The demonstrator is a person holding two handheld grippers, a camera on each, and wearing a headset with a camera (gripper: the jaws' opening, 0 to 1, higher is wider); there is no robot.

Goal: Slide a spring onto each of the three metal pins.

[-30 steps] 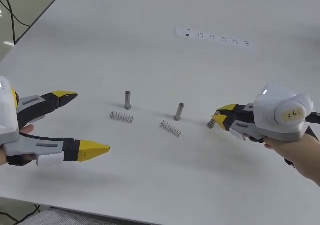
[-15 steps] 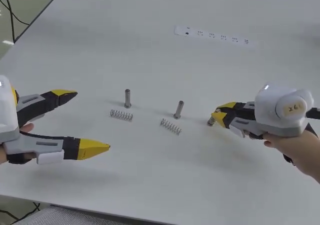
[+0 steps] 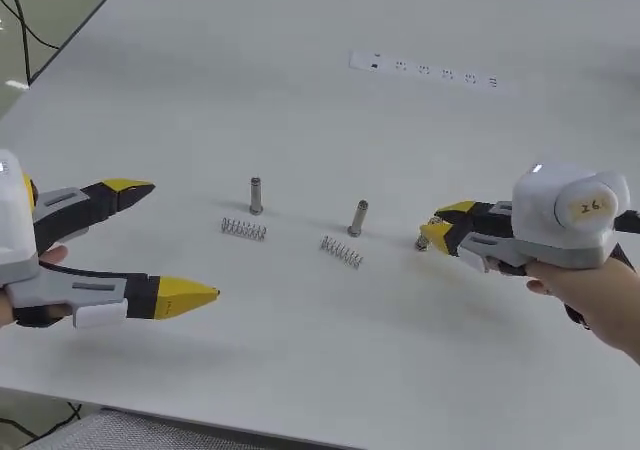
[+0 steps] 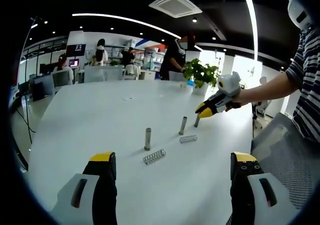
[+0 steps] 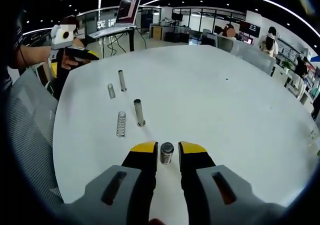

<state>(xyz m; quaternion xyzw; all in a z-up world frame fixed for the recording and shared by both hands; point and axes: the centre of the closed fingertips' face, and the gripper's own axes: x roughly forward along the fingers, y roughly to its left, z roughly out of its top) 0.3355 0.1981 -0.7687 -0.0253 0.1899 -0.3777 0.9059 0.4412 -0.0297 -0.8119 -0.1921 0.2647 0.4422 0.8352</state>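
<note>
Two bare metal pins (image 3: 256, 196) (image 3: 358, 219) stand upright on the white table (image 3: 300, 370). A loose spring lies in front of each: one spring (image 3: 243, 231), the other spring (image 3: 341, 254). The third pin (image 5: 166, 153) wears a spring and stands between the jaws of my right gripper (image 5: 168, 148), which are a little apart with a small gap on each side of it. In the head view this sprung pin (image 3: 423, 242) sits just at the right gripper's (image 3: 436, 232) tips. My left gripper (image 3: 165, 240) hovers wide open at the left, holding nothing.
A white power strip (image 3: 430, 73) lies farther back on the table. The left gripper view shows the pins (image 4: 147, 138) (image 4: 183, 125), the loose springs (image 4: 154, 156) (image 4: 188, 138) and the right gripper (image 4: 210, 107). People and desks stand in the background.
My right gripper has eased slightly back and up from the sprung pin. The left gripper, the bare pins and the loose springs have not moved.
</note>
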